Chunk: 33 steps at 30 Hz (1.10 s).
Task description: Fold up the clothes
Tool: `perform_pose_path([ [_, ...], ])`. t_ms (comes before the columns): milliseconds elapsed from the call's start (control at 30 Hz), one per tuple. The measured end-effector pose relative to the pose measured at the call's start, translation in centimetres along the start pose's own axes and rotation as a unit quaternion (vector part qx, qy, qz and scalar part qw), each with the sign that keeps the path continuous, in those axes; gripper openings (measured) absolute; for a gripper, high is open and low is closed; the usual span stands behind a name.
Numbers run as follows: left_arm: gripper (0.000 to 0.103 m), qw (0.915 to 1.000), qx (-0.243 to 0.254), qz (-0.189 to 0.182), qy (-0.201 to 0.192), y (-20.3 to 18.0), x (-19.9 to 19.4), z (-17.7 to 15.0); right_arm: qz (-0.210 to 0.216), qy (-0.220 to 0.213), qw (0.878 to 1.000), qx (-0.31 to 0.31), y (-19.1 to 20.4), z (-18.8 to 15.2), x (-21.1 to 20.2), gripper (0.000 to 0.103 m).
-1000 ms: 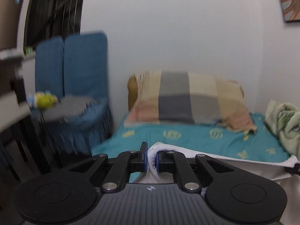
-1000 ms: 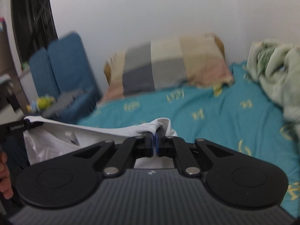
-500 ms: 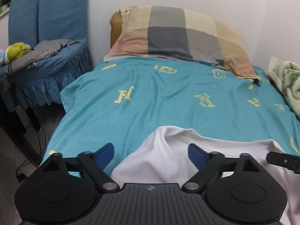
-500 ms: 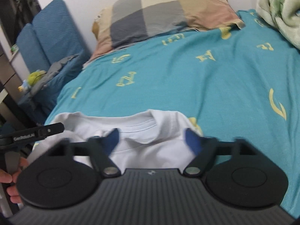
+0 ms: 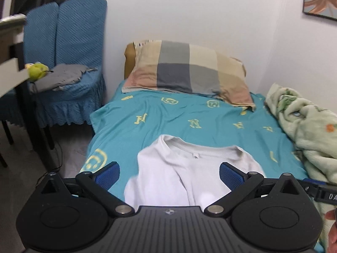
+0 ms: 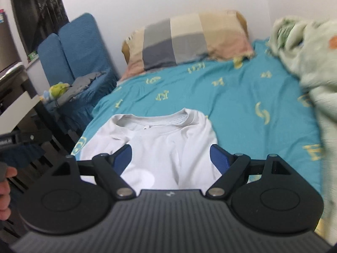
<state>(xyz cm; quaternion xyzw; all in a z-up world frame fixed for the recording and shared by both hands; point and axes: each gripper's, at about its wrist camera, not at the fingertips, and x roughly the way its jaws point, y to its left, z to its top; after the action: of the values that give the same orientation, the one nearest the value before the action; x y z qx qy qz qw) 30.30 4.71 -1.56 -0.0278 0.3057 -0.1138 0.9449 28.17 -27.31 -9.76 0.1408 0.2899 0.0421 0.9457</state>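
Both grippers have let go since a second ago: then each was clamped on the shirt's shoulder edge, now the shirt lies flat. Left gripper (image 5: 169,172) has its jaws spread wide and holds nothing; right gripper (image 6: 170,158) likewise. Shirt (image 5: 189,168) sits at lower centre of both views, between the blue pads (image 5: 230,176), collar pointing up-frame toward the pillow (image 5: 189,69). It rests on the teal sheet (image 5: 147,130), near the sheet's left edge. Blanket (image 5: 305,126) is at right, chair (image 5: 67,63) upper left. Judgement: thin cotton, light, limp, no stiffness, so it will sag and crease. Best pinch a shoulder seam or sleeve edge, single layer, both sides together.
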Motion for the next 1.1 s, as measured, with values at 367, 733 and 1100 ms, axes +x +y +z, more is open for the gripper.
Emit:
perform_pose_path([
  [367, 0.101, 0.9993, 0.024, 0.009, -0.028, -4.3, -17.6, -7.7, 0.043, -0.052, 0.997, -0.024, 1.5, -4.5, -16.8, 0.083],
  [733, 0.101, 0.9980, 0.034, 0.015, -0.051, -6.5, -22.4, -11.4, 0.075, -0.063, 0.995, -0.002, 0.3, -8.5, -19.7, 0.083],
  [1100, 0.101, 0.9975, -0.049, 0.050, 0.006, -2.3, -16.6, -12.7, 0.047, -0.045, 0.998, 0.017, -0.3, -9.1, -19.2, 0.083],
])
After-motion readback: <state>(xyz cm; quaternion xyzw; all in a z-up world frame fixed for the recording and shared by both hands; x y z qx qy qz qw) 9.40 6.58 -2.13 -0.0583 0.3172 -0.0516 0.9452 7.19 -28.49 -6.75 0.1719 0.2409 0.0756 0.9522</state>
